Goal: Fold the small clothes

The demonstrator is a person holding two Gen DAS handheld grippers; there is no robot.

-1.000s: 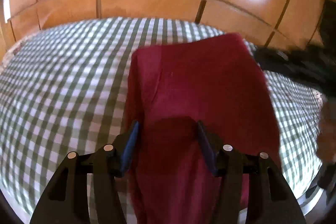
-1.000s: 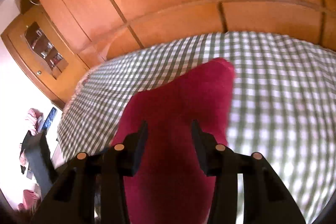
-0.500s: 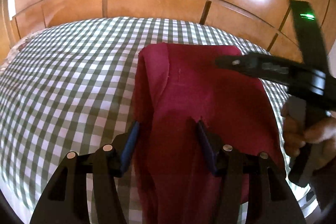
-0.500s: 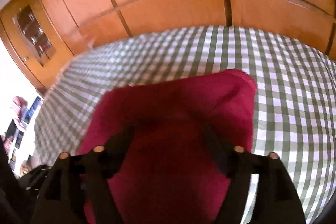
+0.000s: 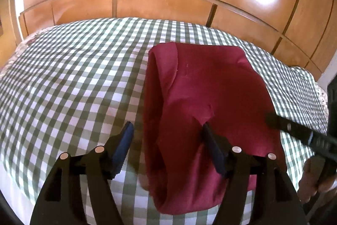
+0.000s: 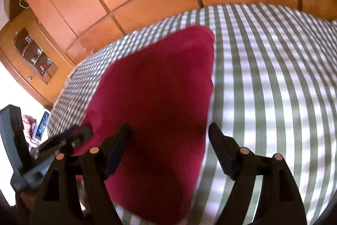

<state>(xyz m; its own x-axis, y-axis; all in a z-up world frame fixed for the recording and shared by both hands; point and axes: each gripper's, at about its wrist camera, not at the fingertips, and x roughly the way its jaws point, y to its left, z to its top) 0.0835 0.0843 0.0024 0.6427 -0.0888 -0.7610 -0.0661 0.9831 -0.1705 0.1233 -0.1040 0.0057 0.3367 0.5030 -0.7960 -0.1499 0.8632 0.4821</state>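
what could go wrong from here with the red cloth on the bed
1. The left gripper is open with one finger over a raised flap of the red cloth; pulling away might snag it and undo the fold.
2. The cloth's near end lies close to the edge of the checked bedspread, so a nudge may slide it off.
3. The right gripper, also open, is blurred in its own view, hinting at fast motion near the cloth.
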